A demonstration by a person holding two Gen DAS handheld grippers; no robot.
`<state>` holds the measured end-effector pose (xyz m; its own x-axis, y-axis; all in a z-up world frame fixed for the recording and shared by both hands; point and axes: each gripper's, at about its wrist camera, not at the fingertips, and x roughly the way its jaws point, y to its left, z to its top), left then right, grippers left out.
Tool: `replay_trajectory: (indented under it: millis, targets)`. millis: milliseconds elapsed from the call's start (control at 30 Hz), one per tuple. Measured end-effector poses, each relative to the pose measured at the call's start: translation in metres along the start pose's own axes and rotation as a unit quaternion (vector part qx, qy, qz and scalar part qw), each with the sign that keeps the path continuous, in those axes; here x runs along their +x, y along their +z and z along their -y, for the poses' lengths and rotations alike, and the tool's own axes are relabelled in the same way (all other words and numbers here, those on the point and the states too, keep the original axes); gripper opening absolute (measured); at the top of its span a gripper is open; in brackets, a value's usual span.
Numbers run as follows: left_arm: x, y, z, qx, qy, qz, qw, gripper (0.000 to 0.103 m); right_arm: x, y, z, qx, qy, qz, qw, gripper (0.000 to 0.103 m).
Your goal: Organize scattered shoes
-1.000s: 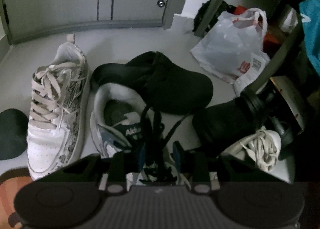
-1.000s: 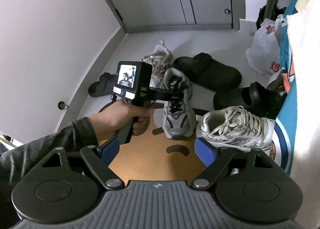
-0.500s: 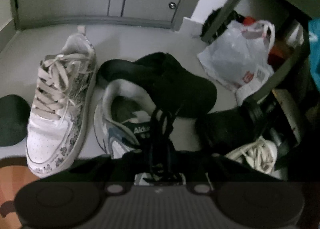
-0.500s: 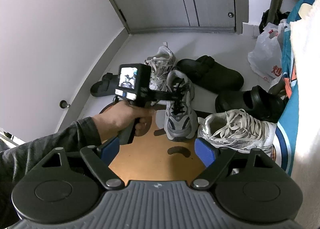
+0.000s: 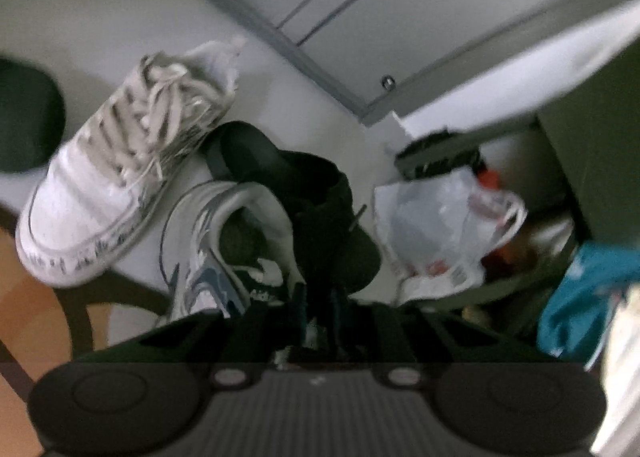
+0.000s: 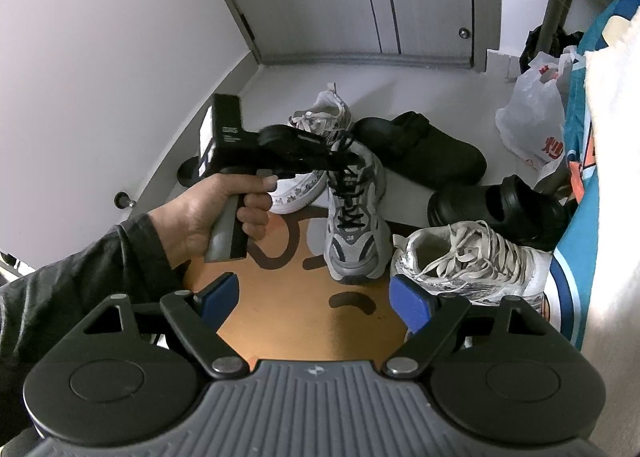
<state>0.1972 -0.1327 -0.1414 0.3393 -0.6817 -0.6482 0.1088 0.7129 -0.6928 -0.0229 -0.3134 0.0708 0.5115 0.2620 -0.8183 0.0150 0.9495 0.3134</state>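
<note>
— Grey mesh, black laces: left wrist view shows the grey sneaker [image 5: 224,253] directly under the left gripper [image 5: 318,309], heel collar away from the camera. Fingers drawn close together around the tongue and laces (blurred, but pinching it, I judge).

— Neighbours?

— White patterned sneaker [image 5: 120,185] just beside it on the left, black clog [image 5: 304,201] touching its far end, plastic bag [image 5: 444,233] off to the right.

— Right wrist view?

— Same grey sneaker [image 6: 354,213], long axis running toward this camera, toe on the orange mat [image 6: 304,313], heel toward the cabinet. Left gripper [image 6: 340,159] comes in from the left, crosswise to that axis, jaws pressed on the lace area. Right gripper [image 6: 316,297] hangs back over the mat, pads spread wide, holding nothing.

— Which hand is nearer?

— Left, plainly; it has the shoe. Second white sneaker [image 6: 468,261] lies nearest the right gripper, just right of the grey toe (likely its job). Black slide [image 6: 500,209] sits behind it.
</note>
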Motion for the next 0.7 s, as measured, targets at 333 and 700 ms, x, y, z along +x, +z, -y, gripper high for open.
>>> replay_trajectory:
  millis: [333, 700]
  targets:
    - [-0.015, -0.009, -0.006, -0.002, -0.032, 0.003, 0.9995, 0.011, 0.013, -0.002, 0.003, -0.009, -0.024, -0.015, 1.0, 0.086]
    - [-0.061, 0.005, 0.008, 0.035, -0.097, 0.033, 0.9942, 0.0, 0.029, -0.01, -0.002, -0.074, -0.098, -0.013, 0.992, 0.086]
